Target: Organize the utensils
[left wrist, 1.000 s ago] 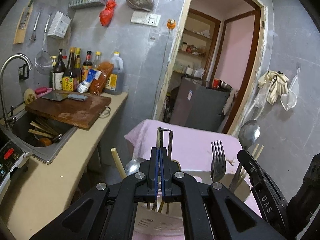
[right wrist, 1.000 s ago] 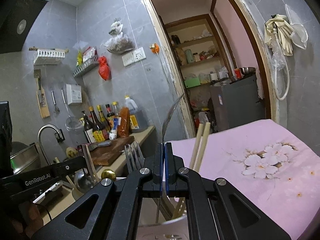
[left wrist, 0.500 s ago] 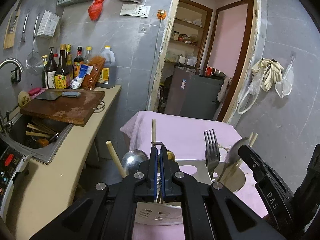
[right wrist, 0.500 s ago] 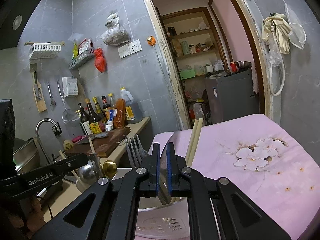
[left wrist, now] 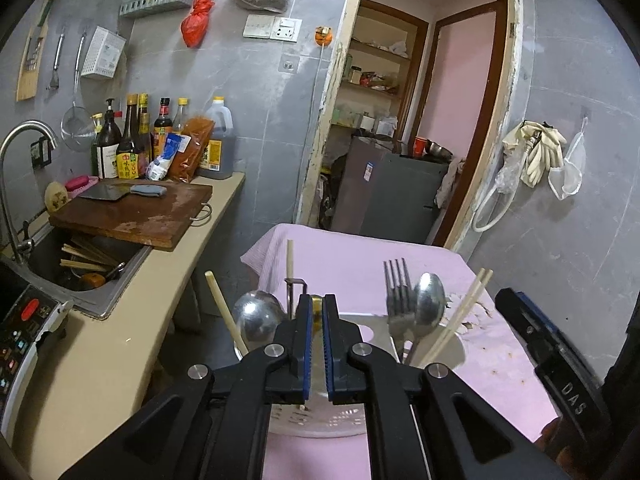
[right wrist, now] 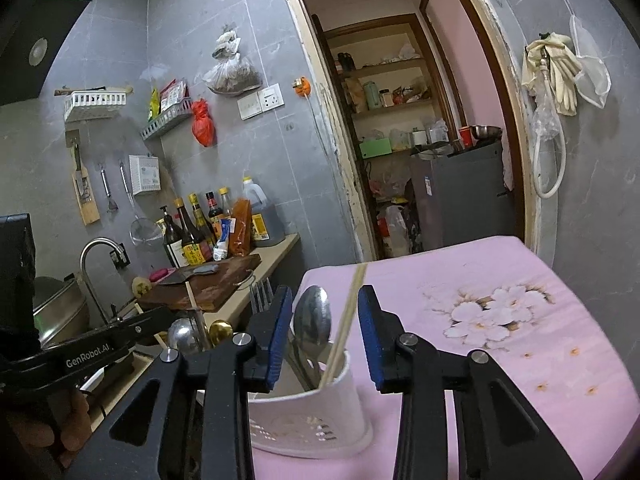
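Right gripper point(right wrist: 324, 336) had just been opening: jaws stood apart, pads touching nothing. Steel spoon point(right wrist: 314, 320) and a chopstick pair point(right wrist: 348, 320) stood up in the gap between them, both free, seated in the white utensil holder point(right wrist: 312, 420) directly below the tips. Forks point(right wrist: 262, 296) poked up just behind its left finger.

Left gripper point(left wrist: 316, 320) had jaws nearly together with only a slit between the blue pads; nothing clearly pinched. Something brass-coloured point(left wrist: 317, 308) showed in line with the slit at the tips, but I couldn't tell if it was touched. The same holder point(left wrist: 372, 332) sat right under and ahead of it. Left of its tips: ladle bowl point(left wrist: 256, 316) and a single chopstick point(left wrist: 224, 312) leaning out. A thin dark wire-like piece point(left wrist: 296, 288) and another upright stick point(left wrist: 290, 260) stood just ahead. Right of the tips: forks, spoon, chopstick pair, all upright and crowding the approach.

Holder stood on the pink floral cloth point(right wrist: 500, 320). Far left of both grippers: counter with cutting board point(left wrist: 136, 212), cleaver point(left wrist: 108, 192) on it, bottles point(left wrist: 132, 140) behind, and more chopsticks lying in the sink point(left wrist: 80, 264).
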The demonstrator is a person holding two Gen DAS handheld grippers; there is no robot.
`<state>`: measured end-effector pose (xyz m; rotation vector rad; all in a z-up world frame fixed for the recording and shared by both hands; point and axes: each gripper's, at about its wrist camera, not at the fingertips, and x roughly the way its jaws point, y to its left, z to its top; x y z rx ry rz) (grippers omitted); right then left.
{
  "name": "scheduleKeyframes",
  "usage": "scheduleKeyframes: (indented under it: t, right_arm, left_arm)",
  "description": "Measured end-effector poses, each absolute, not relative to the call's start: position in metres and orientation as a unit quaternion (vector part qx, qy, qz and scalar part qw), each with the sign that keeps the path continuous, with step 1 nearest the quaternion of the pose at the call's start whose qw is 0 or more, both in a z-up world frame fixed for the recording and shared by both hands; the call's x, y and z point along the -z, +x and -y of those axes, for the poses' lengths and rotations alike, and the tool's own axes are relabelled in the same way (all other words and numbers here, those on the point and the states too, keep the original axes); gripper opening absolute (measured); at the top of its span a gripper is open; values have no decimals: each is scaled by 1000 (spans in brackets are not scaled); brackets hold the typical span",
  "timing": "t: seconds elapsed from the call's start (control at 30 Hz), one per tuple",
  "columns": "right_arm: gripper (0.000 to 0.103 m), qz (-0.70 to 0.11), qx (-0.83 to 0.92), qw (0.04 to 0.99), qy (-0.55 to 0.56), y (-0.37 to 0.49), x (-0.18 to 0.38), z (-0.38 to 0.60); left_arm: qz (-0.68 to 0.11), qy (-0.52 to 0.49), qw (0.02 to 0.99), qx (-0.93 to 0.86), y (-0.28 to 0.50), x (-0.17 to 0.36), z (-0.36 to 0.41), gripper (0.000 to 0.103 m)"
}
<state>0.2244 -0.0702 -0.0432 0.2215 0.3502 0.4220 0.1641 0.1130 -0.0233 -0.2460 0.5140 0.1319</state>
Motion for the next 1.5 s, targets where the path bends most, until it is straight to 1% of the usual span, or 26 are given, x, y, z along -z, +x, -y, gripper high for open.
scheduleKeyframes:
  t: [0.1,0.17,0.23,0.27,0.3,0.33,0.37,0.4,0.43,0.5,0.57,0.6,0.63,0.67,0.8,0.83,0.9,1.0,1.03,1.07,1.5]
  right_arm:
    - [33,-175,-209,957,102,220,36,81]
    - [41,-175,-209,957,99,217,33,89]
    - [45,-175,-207,958,96,213,28,98]
    - [46,-175,-206,958,94,211,27,102]
    - [47,-177,-203,959,92,209,25,106]
    - [49,-179,-201,959,90,208,24,111]
    - [51,-180,-200,959,89,207,22,115]
    - [52,-180,-198,959,88,204,21,120]
    - [54,-181,-197,960,86,203,19,124]
    - [60,-181,-192,961,83,197,16,134]
    - [65,-182,-190,961,82,192,13,143]
    - [66,-183,-188,961,81,189,11,148]
    - [71,-184,-187,962,80,186,9,154]
    - [77,-185,-186,962,79,184,8,158]
    - [86,-187,-186,962,74,173,2,174]
    - [91,-188,-186,961,74,172,0,177]
    - [93,-191,-189,960,75,167,-1,184]
    - [95,-196,-190,959,72,160,-2,193]
    - [100,-200,-191,959,70,157,-2,196]
    - [102,-201,-191,958,69,155,-1,198]
    - [102,-210,-175,960,64,124,3,233]
  left_arm:
    - [-259,-125,955,-66,158,22,-105,5]
    - [-261,-124,955,-66,155,20,-99,6]
    - [-263,-124,955,-67,151,19,-93,10]
    - [-264,-125,954,-65,149,18,-90,14]
    - [-263,-128,954,-64,146,17,-87,26]
    - [-261,-132,954,-62,143,16,-85,40]
    - [-252,-141,956,-59,138,14,-84,47]
    - [-244,-147,957,-59,134,12,-82,57]
    - [-239,-150,958,-59,130,10,-80,60]
    - [-239,-152,957,-57,127,6,-75,60]
    - [-239,-149,958,-57,123,3,-70,65]
    - [-237,-147,959,-56,120,1,-66,71]
    - [-234,-146,960,-55,117,0,-63,76]
    - [-232,-144,961,-54,114,-2,-59,78]
    - [-226,-129,964,-53,101,-9,-45,92]
    - [-223,-126,965,-54,98,-10,-42,95]
    - [-216,-122,967,-55,90,-12,-36,101]
    - [-214,-122,967,-59,81,-12,-28,102]
    - [-215,-121,967,-60,79,-12,-27,102]
    - [-217,-120,967,-62,77,-11,-24,102]
    - [-226,-101,965,-88,44,-6,-8,102]
